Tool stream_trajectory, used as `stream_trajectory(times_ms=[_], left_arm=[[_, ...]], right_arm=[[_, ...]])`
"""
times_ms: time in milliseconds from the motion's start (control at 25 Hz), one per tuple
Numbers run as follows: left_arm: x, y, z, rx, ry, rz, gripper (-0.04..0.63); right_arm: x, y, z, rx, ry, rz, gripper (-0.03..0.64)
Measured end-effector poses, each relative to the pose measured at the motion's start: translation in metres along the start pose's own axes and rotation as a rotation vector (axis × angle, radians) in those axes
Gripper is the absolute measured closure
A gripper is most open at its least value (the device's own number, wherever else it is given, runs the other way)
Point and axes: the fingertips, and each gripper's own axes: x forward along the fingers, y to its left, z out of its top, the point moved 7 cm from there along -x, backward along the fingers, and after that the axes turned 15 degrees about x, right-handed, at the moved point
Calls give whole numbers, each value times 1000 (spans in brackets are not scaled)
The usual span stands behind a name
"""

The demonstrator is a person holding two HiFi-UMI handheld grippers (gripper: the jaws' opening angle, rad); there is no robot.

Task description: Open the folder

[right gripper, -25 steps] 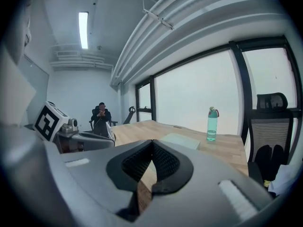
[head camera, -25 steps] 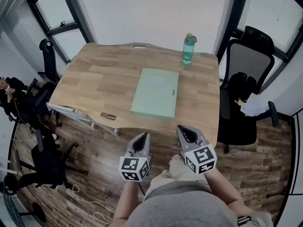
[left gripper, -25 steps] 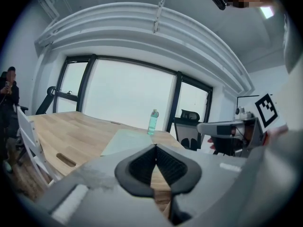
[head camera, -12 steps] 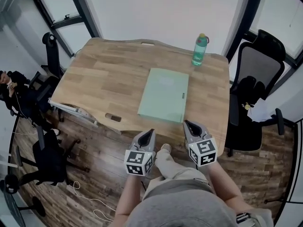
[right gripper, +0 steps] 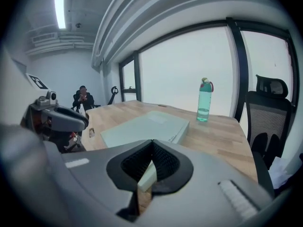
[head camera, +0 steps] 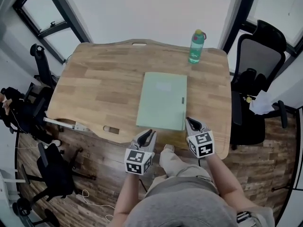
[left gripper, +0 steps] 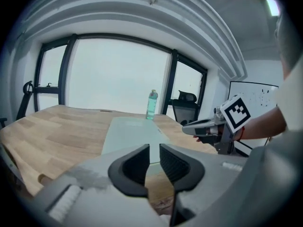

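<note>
One folder point(head camera: 162, 100), pale green and closed, is seen lying flat on the wooden table point(head camera: 94, 84), right of the centre of the top. In the head view its long axis runs from the bottom of the frame towards the top, nearly straight. One short edge is turned to the table's near edge, the other to the far edge. A paler label point(head camera: 163, 86) is carried near the far end, and a small dark mark point(head camera: 182, 100) is seen on the right long edge.

Two grippers are held at the near short edge. The left gripper point(head camera: 148, 135) is placed just below the folder's lower left corner. Its jaws have just been opening and stand a narrow slit apart, with nothing between them. Past them, in the left gripper view, the folder point(left gripper: 128, 131) is seen stretching away. The right gripper point(head camera: 191, 123) is placed just beside the lower right corner; whether it touches cannot be told. Its pads are pressed together at the tips and nothing is gripped.

One teal bottle point(head camera: 196, 46) is stood upright near the table's far right corner, well apart from the folder. One black chair point(head camera: 258, 79) is found at the right of the frame, beside the table. One seated person point(head camera: 9, 98) is seen at the left edge.
</note>
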Motion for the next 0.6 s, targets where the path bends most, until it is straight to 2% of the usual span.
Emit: stream_trajectory(times_ms=[280,400,600], left_arm=[[35,14,-9,99,124,-104,427],[48,17,-17,174,188,-138,363],[62,21,-35,289,279,-140,265]], right_arm=[[32,-21,-13,35,94,-41,615],[41,-26,-18,44,127,-49,615],[51,-33,-24,46,174,-62,615]])
